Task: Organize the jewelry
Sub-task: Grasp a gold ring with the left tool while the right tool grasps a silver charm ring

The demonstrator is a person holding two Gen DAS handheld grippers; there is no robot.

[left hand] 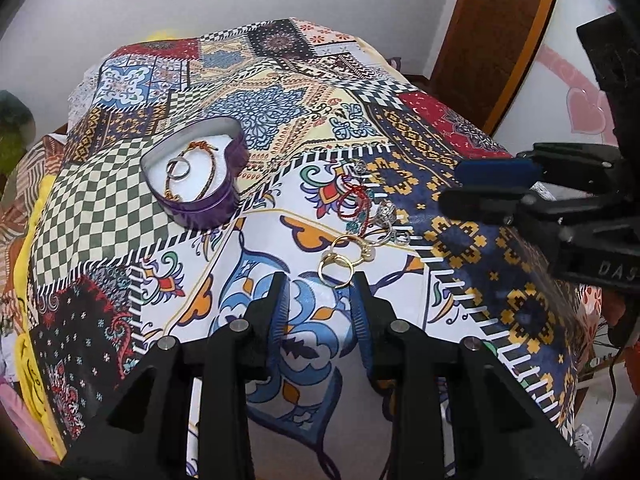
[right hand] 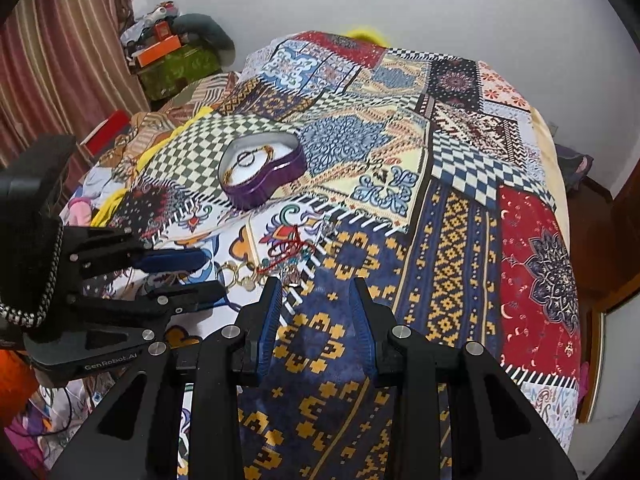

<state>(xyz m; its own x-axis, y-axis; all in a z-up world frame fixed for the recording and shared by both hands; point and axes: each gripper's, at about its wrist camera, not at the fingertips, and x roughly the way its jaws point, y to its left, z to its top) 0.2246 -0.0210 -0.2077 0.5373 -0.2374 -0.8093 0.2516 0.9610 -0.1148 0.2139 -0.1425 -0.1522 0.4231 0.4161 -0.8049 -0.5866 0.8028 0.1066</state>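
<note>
A purple heart-shaped tin (left hand: 196,178) stands open on the patterned bedspread (left hand: 100,184); it holds a silver ring (left hand: 179,169) and a gold chain (left hand: 208,172). It also shows in the right wrist view (right hand: 260,176). Loose jewelry lies right of it: gold rings (left hand: 340,266), a red bead string (left hand: 354,202) and silver rings (left hand: 386,216). My left gripper (left hand: 320,280) is open, its tips just short of the gold rings. My right gripper (right hand: 316,284) is open and empty, hovering beside the jewelry pile (right hand: 288,256); it shows at the right of the left wrist view (left hand: 476,186).
The bed fills both views. Clutter and boxes (right hand: 168,52) sit by a striped curtain (right hand: 60,40) at far left. A wooden door (left hand: 488,40) stands behind on the right. A red box (right hand: 106,130) lies at the bed's left edge.
</note>
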